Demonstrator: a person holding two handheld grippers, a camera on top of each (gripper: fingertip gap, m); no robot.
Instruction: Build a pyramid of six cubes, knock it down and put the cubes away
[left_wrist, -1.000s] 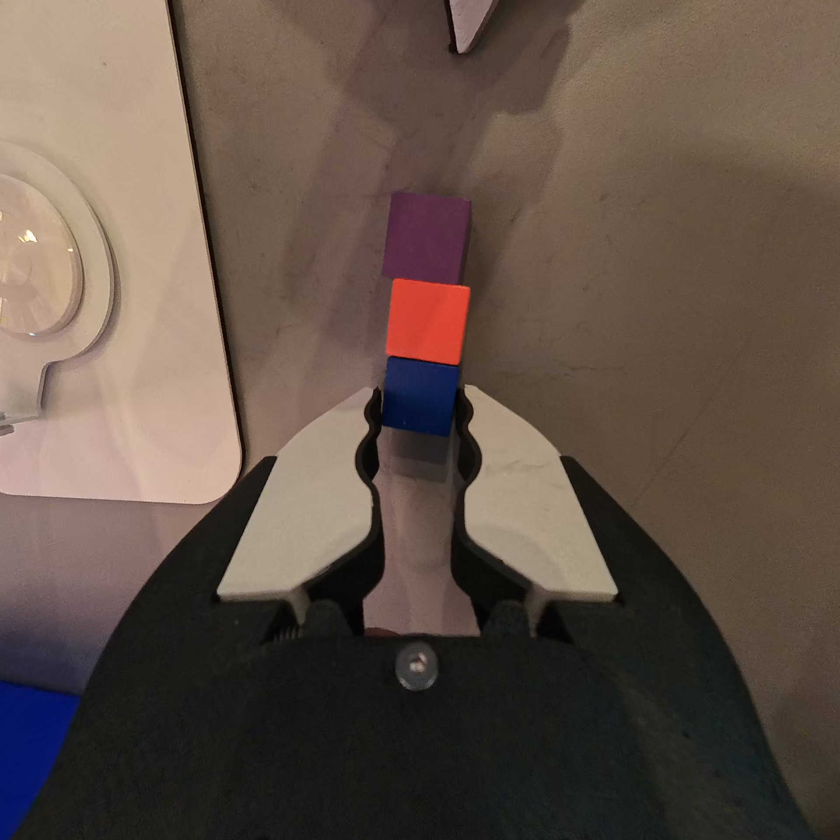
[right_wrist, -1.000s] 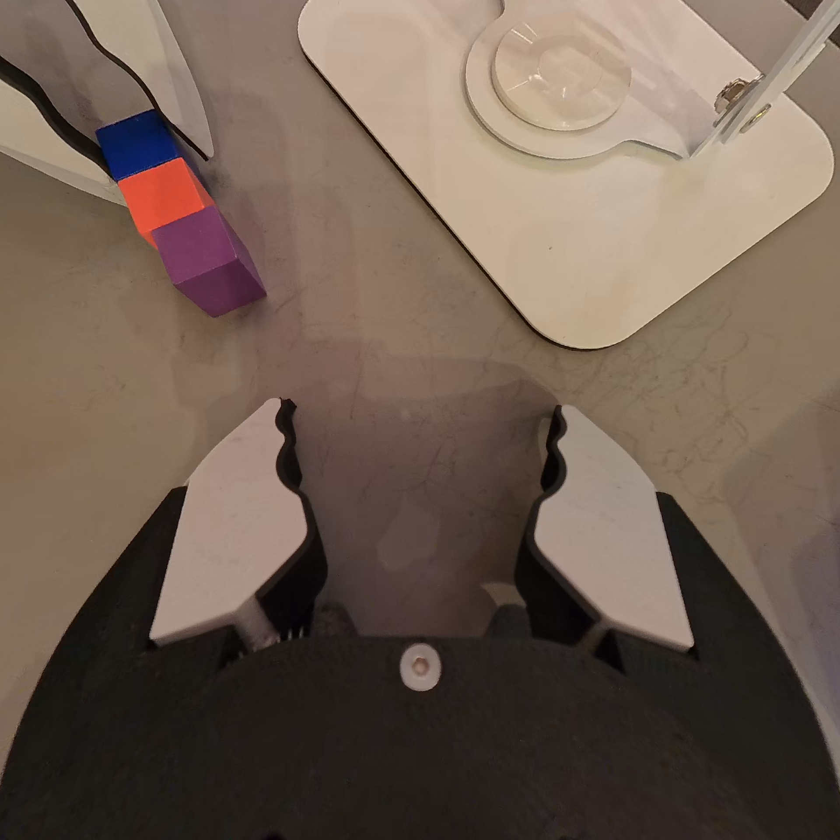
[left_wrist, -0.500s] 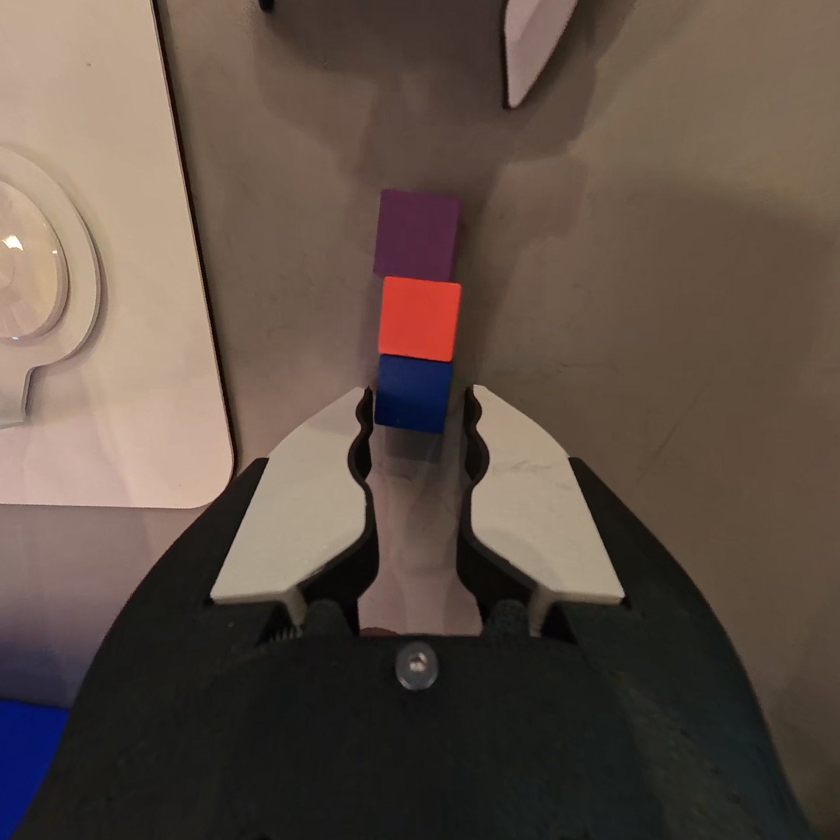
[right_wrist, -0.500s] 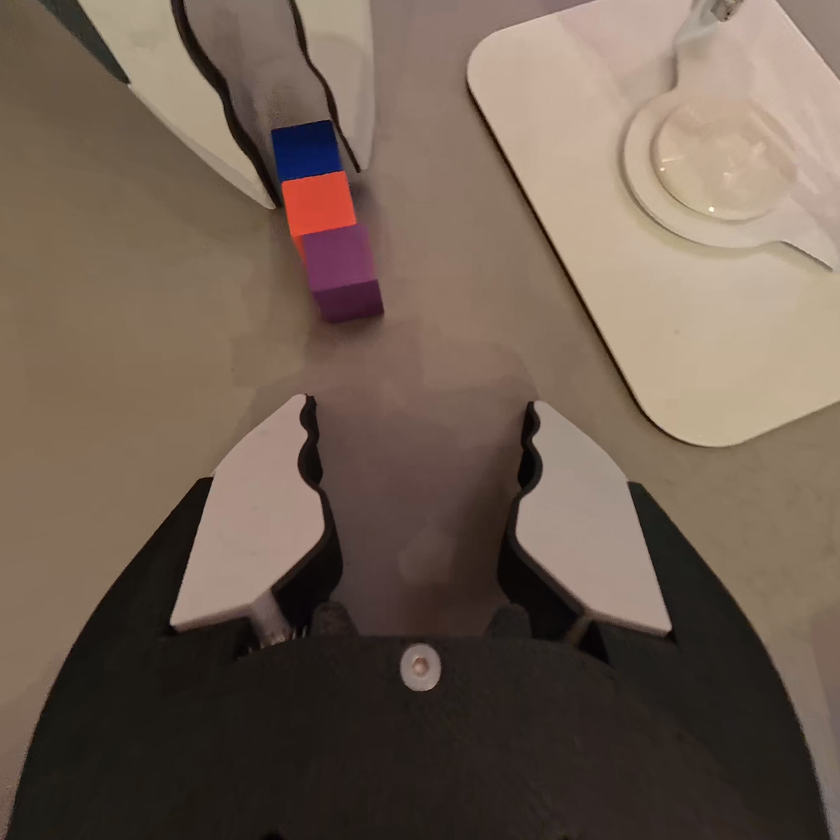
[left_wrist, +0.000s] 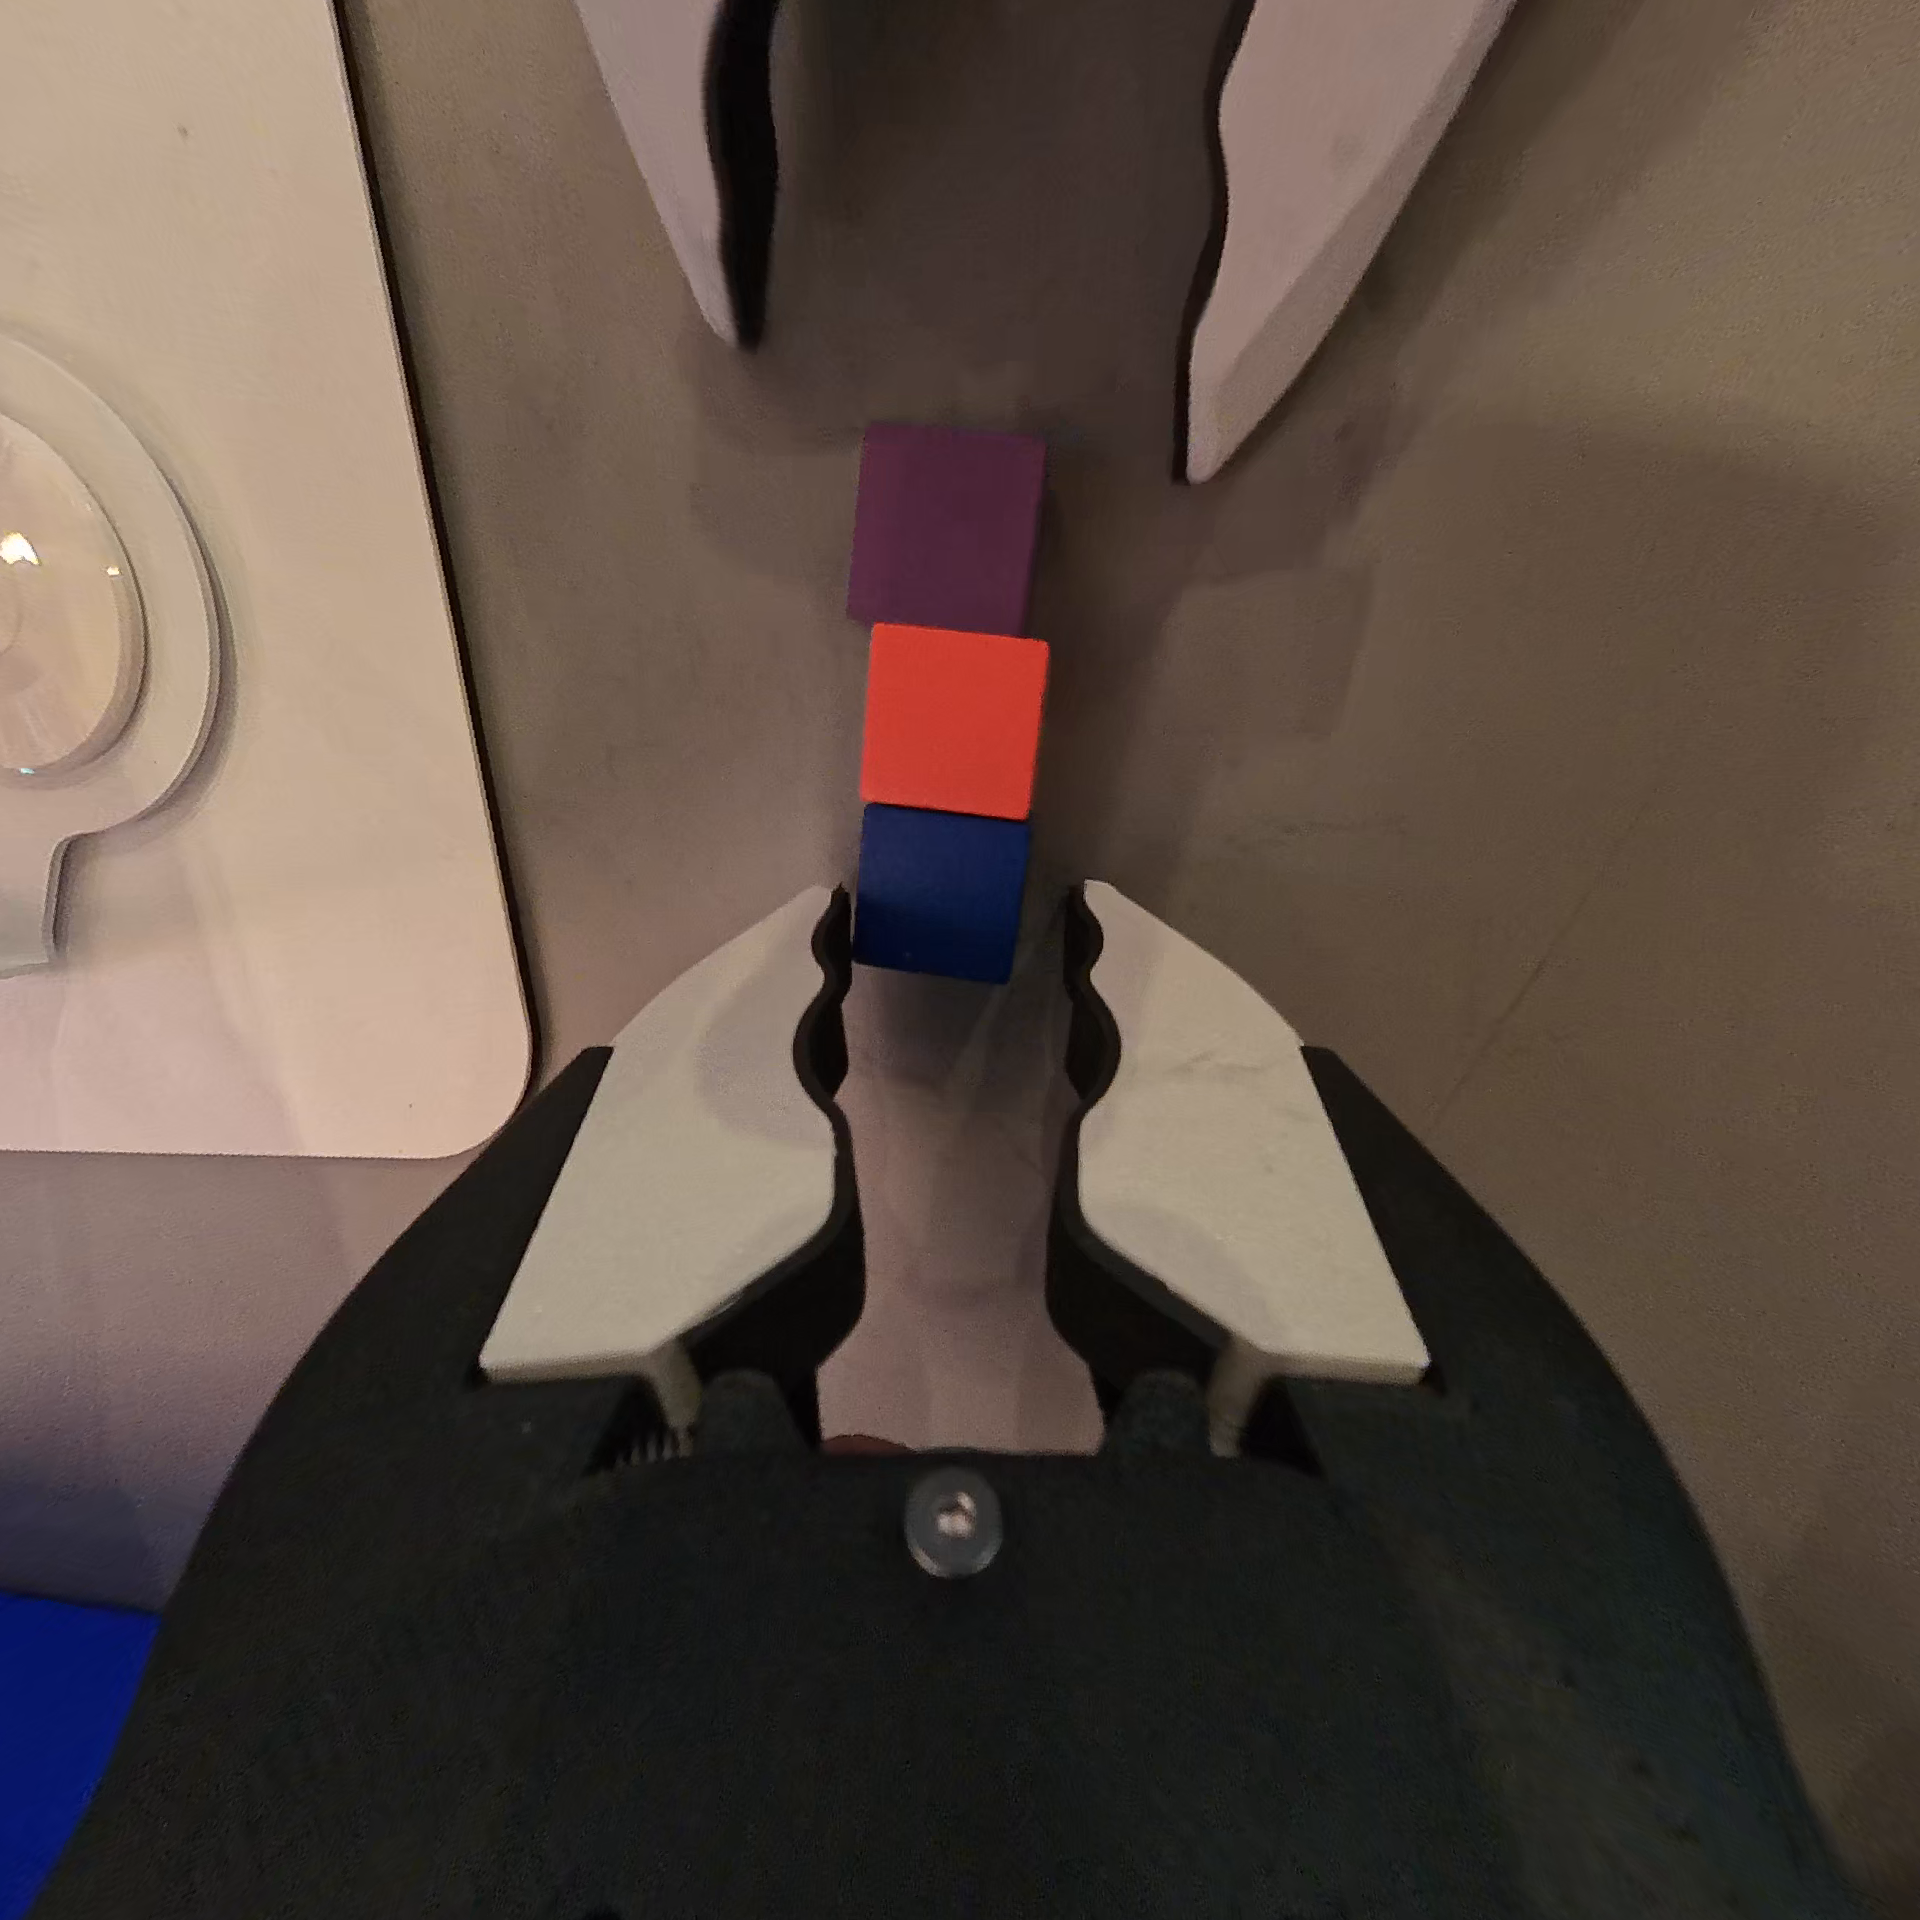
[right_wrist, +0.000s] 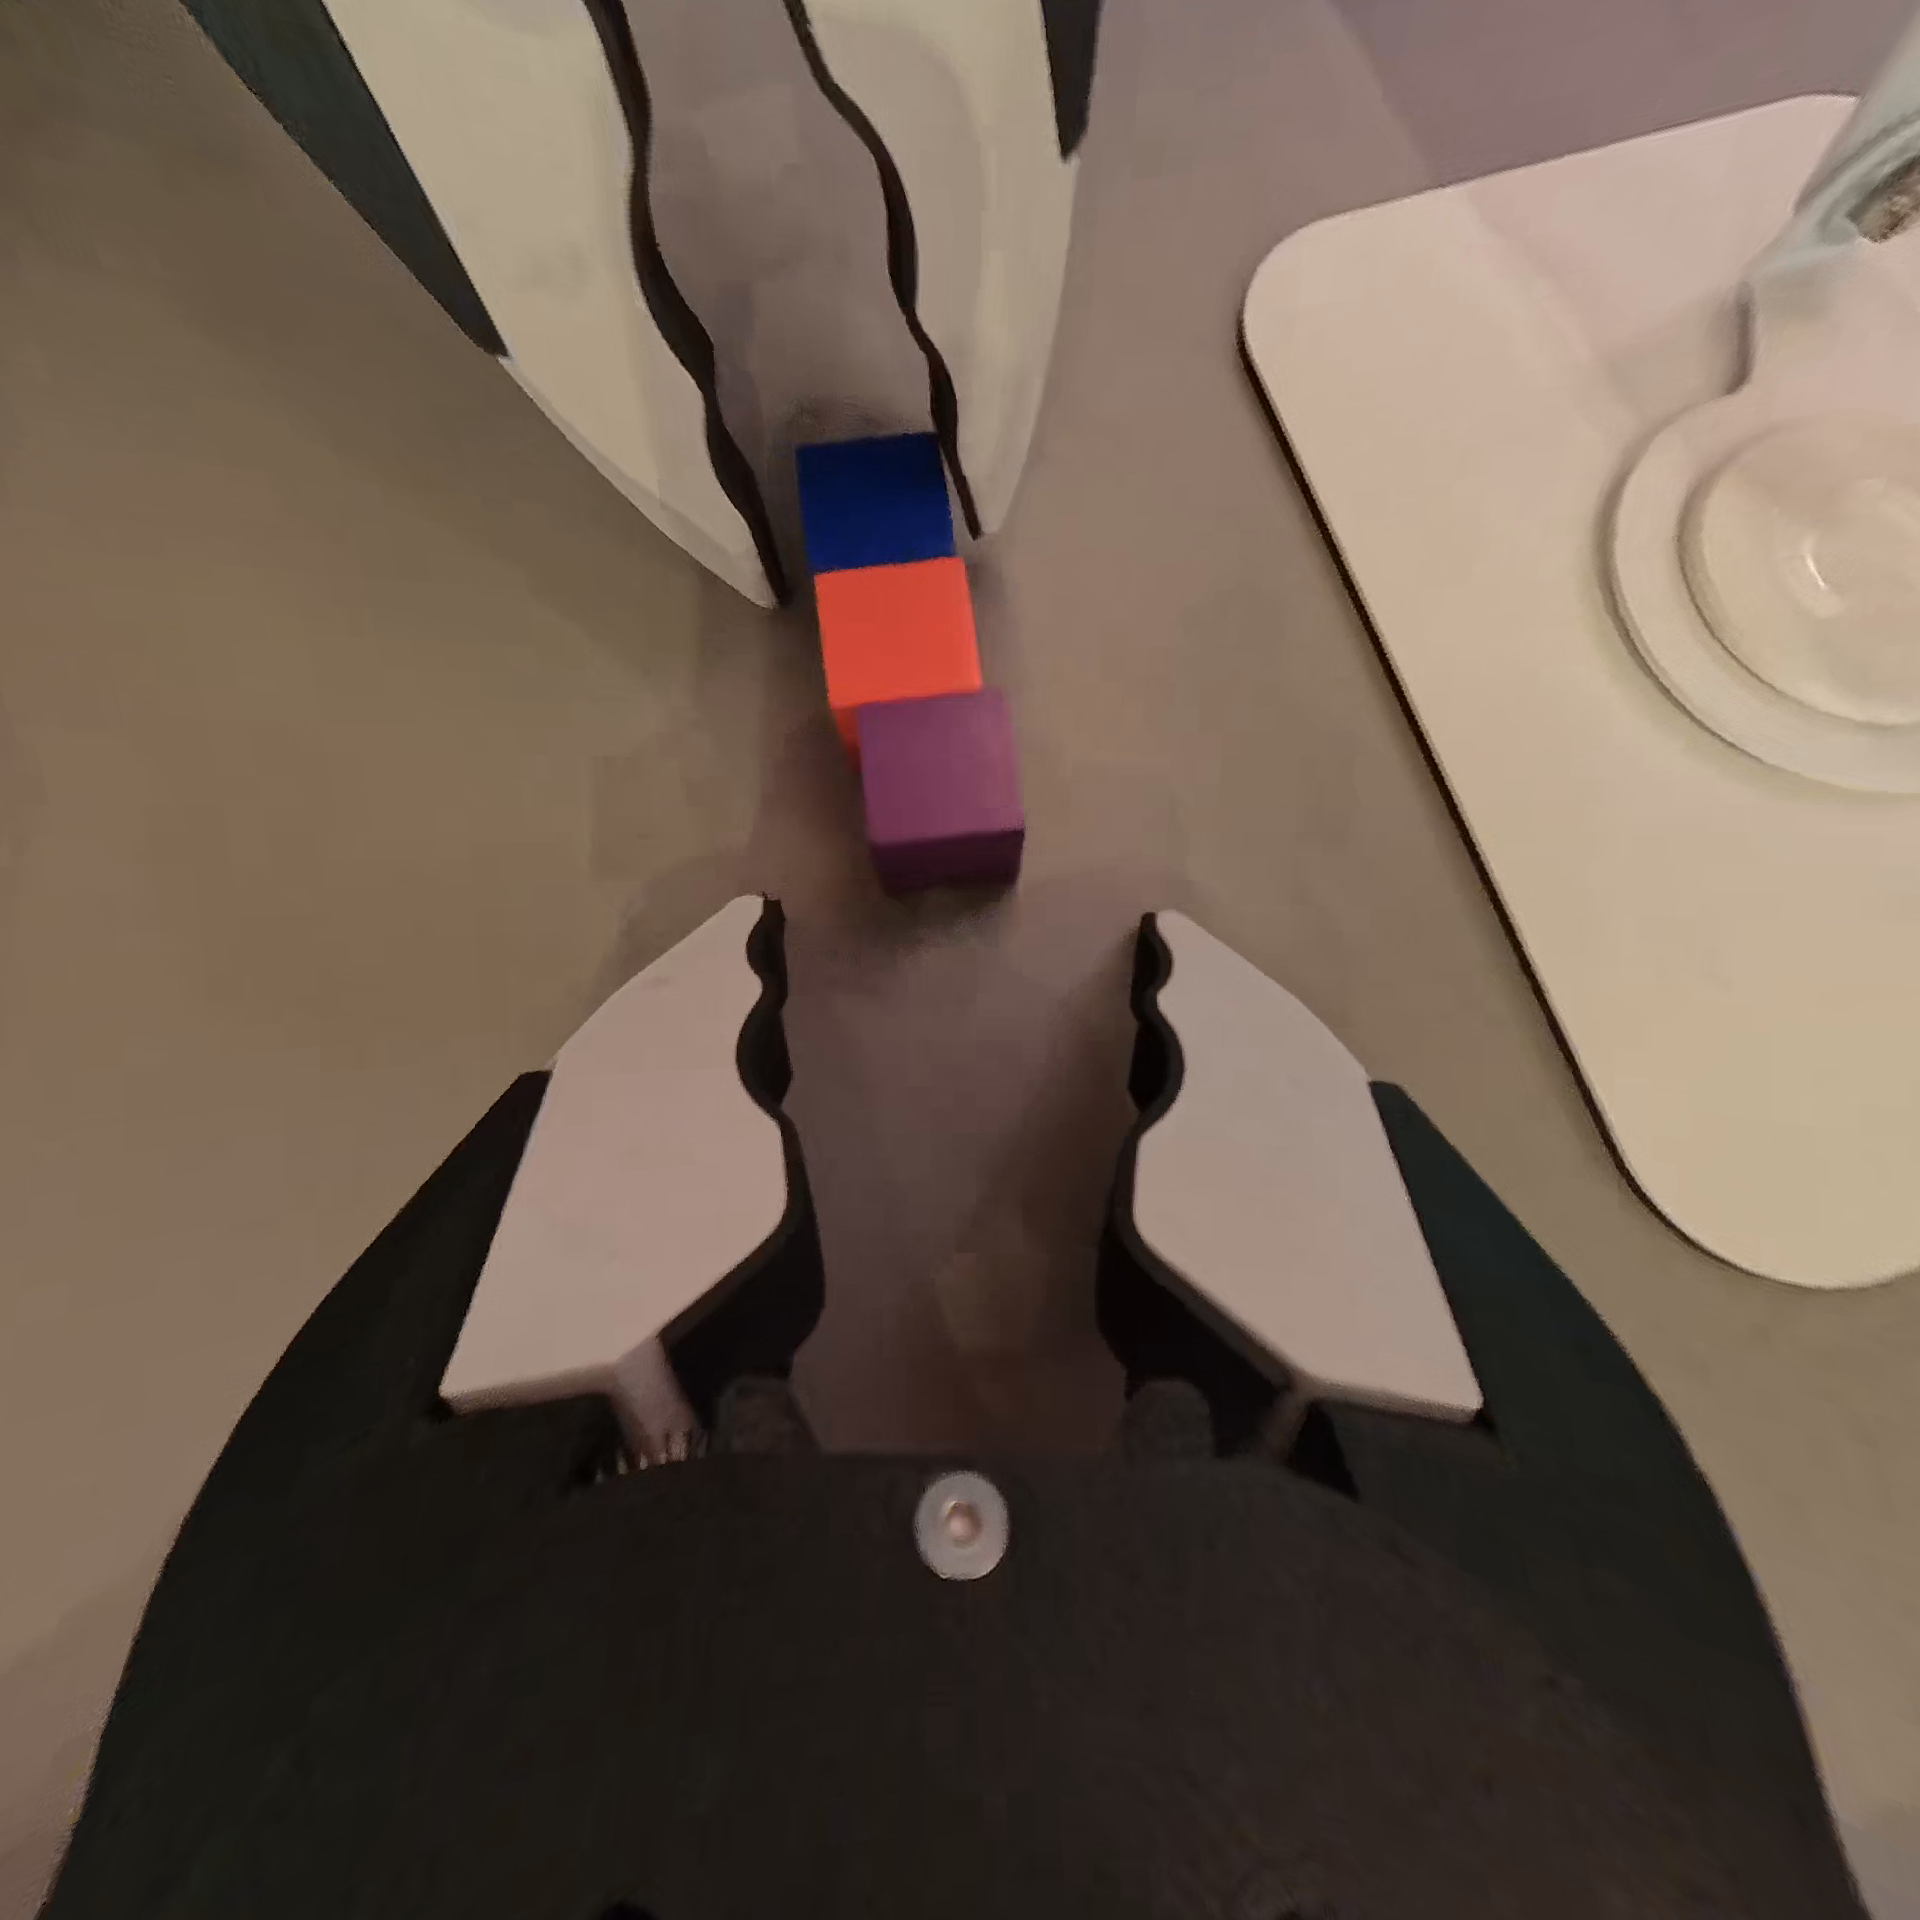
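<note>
Blue cube (left_wrist: 940, 899), orange cube (left_wrist: 954, 722) and purple cube (left_wrist: 945, 540) form the pyramid's base row on the grey surface (left_wrist: 1507, 727); left claw (left_wrist: 948, 914) straddles blue, slack; right claw (right_wrist: 954, 925) gapes empty near purple.

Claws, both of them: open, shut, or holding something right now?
Left claw: open, astride the blue cube, gap on one side.
Right claw: open, empty.
</note>
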